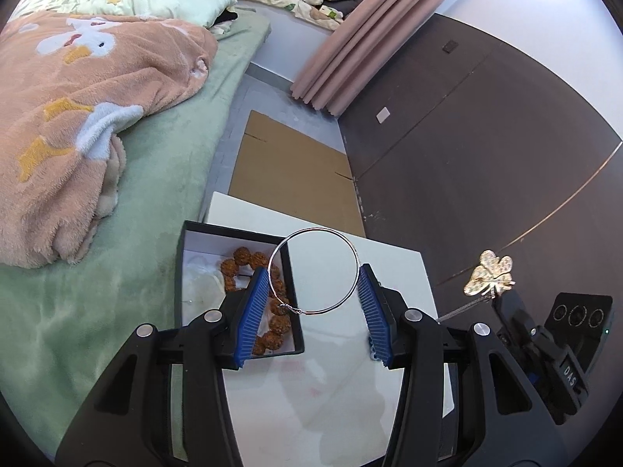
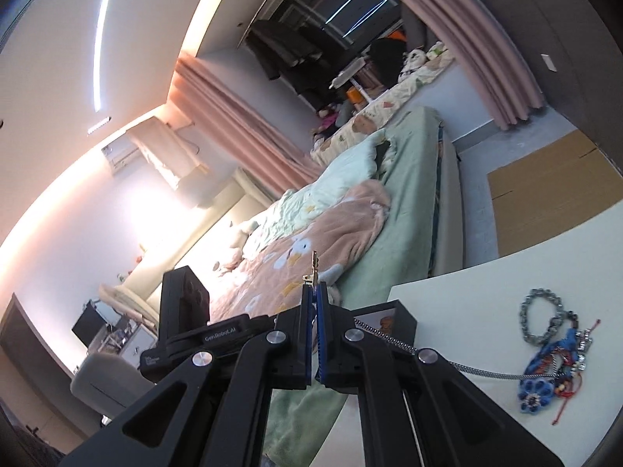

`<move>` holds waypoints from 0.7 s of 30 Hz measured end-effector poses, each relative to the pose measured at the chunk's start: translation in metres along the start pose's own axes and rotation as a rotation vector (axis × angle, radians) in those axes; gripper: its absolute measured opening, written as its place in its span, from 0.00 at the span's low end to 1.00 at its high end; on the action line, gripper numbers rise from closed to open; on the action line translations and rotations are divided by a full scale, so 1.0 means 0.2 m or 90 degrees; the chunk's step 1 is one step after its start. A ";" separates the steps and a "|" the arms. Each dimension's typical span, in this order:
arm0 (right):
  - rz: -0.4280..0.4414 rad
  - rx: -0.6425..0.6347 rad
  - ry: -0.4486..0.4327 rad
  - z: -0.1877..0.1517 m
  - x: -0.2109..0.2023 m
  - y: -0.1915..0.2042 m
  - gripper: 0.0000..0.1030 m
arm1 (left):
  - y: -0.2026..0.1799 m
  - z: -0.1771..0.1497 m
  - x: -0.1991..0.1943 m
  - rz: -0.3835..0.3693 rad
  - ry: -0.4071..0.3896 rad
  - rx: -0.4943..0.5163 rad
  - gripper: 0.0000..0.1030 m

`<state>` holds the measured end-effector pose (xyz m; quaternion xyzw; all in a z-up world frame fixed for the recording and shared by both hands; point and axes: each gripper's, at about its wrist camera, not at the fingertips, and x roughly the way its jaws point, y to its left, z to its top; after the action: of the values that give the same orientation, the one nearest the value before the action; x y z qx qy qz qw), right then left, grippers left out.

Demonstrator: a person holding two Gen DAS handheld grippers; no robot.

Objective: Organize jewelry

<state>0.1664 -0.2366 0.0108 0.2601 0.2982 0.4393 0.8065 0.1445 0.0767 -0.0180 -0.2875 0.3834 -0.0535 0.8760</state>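
Observation:
My left gripper [image 1: 313, 276] holds a thin silver hoop [image 1: 314, 271] between its blue pads, just right of a black box [image 1: 183, 272] with a white lining. A brown bead bracelet [image 1: 268, 303] lies in the box. My right gripper [image 2: 314, 292] is shut on a gold butterfly pendant [image 2: 311, 268], seen edge-on; a silver chain [image 2: 467, 369] trails from it down to the white table [image 2: 467, 303]. The pendant [image 1: 490, 274] also shows at the right of the left wrist view, above the table's right edge.
A grey bead bracelet [image 2: 541, 317] and a blue flower ornament with red cords [image 2: 545, 373] lie on the table at right. A bed with a green sheet [image 1: 128, 233] and a pink blanket [image 1: 70, 124] is to the left. Flat cardboard [image 1: 292, 171] lies on the floor beyond.

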 end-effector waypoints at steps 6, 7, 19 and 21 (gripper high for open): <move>-0.005 -0.008 0.032 -0.03 0.13 0.02 0.02 | 0.07 0.02 0.02 0.020 0.022 -0.016 0.48; -0.006 -0.008 0.040 -0.04 0.17 0.02 0.02 | 0.08 0.02 0.03 0.020 0.031 -0.018 0.48; -0.015 0.011 0.146 -0.12 0.47 0.01 0.24 | 0.25 0.07 -0.05 0.025 0.001 -0.085 0.70; -0.049 0.023 0.166 -0.14 0.52 -0.03 0.76 | 0.26 0.08 -0.05 0.026 -0.002 -0.087 0.70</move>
<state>0.1951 -0.1458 -0.0394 0.2036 0.4184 0.4325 0.7723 0.1418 0.1310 -0.0311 -0.3390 0.3909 -0.0090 0.8557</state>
